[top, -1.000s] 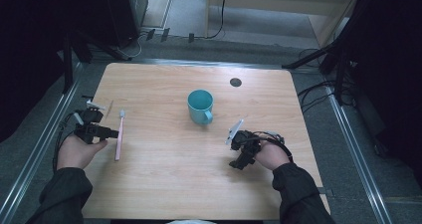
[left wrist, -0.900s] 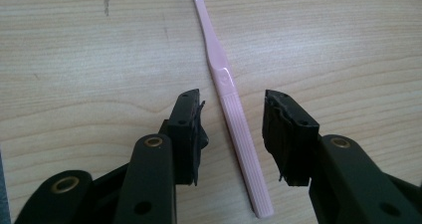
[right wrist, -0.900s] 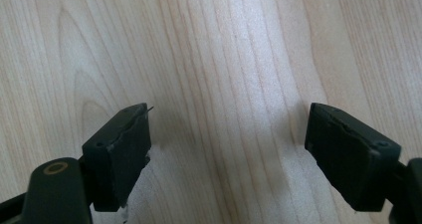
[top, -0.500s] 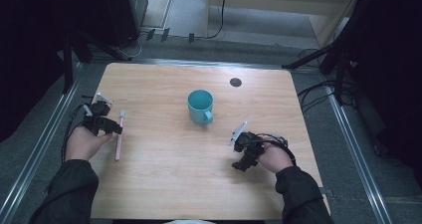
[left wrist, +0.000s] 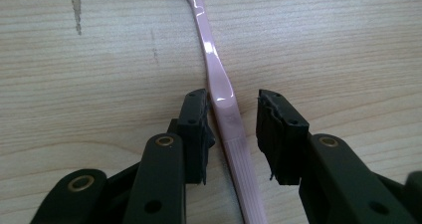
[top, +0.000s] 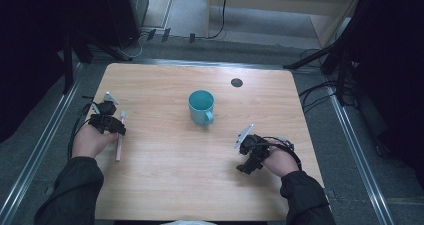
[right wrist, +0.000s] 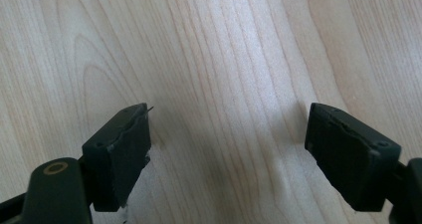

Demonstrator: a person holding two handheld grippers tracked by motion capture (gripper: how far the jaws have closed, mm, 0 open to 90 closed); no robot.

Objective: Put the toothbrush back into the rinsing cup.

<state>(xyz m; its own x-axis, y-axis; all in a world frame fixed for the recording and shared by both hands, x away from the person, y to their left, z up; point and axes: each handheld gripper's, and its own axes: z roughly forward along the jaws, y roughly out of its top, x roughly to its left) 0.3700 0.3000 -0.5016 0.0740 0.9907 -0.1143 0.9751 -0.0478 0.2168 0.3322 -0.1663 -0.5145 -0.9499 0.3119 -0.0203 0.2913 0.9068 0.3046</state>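
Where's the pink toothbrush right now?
High view: the pink toothbrush lies flat near the table's left edge, left of the teal mug. Its handle sits between the left claw's jaws, which have just been closing.

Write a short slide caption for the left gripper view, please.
Left gripper, jaws closing, straddles the handle of a pink toothbrush lying on the wooden table.

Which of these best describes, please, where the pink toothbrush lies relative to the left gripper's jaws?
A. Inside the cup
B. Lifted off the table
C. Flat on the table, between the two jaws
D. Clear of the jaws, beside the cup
C: the left gripper view shows the pink toothbrush flat on the table, its handle between the jaws of the left gripper.
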